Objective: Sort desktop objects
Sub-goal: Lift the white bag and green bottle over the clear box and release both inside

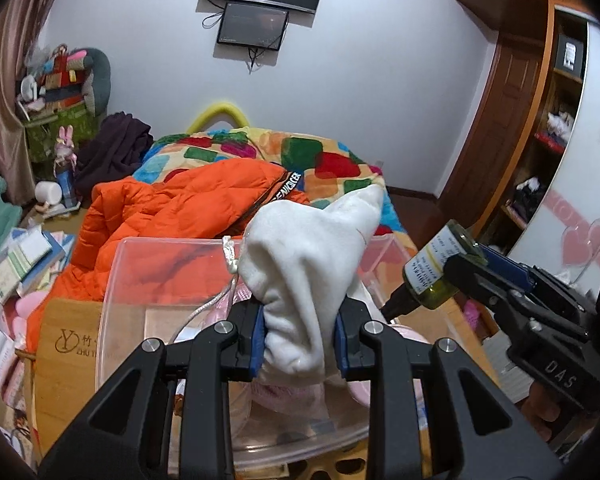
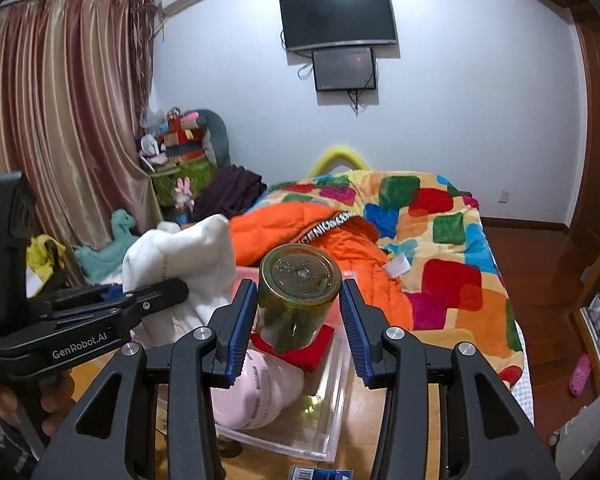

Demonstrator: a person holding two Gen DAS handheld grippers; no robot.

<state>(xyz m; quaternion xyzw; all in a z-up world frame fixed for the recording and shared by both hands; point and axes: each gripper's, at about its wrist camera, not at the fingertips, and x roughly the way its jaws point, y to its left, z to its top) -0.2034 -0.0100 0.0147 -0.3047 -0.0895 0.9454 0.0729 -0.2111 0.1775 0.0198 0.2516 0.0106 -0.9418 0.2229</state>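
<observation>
My left gripper [image 1: 299,330] is shut on a white cloth pouch [image 1: 308,256] with a drawstring, held above a clear plastic bin [image 1: 116,280]. The pouch also shows in the right wrist view [image 2: 188,256]. My right gripper [image 2: 298,316] holds a small green glass bottle [image 2: 298,292] with a black dropper tip over the bin [image 2: 332,400]; the bottle touches the left pad, with a gap at the right pad. The bottle [image 1: 436,268] and right gripper [image 1: 464,268] also show at the right of the left wrist view. A pink pouch [image 2: 256,392] and a red box [image 2: 316,350] lie in the bin.
The bin stands on a wooden desk [image 2: 380,420]. Behind it is a bed with an orange jacket [image 1: 172,208] and a colourful blanket [image 2: 440,216]. Books and toys [image 1: 20,256] are piled at the left. A wooden wardrobe [image 1: 520,120] stands at the right.
</observation>
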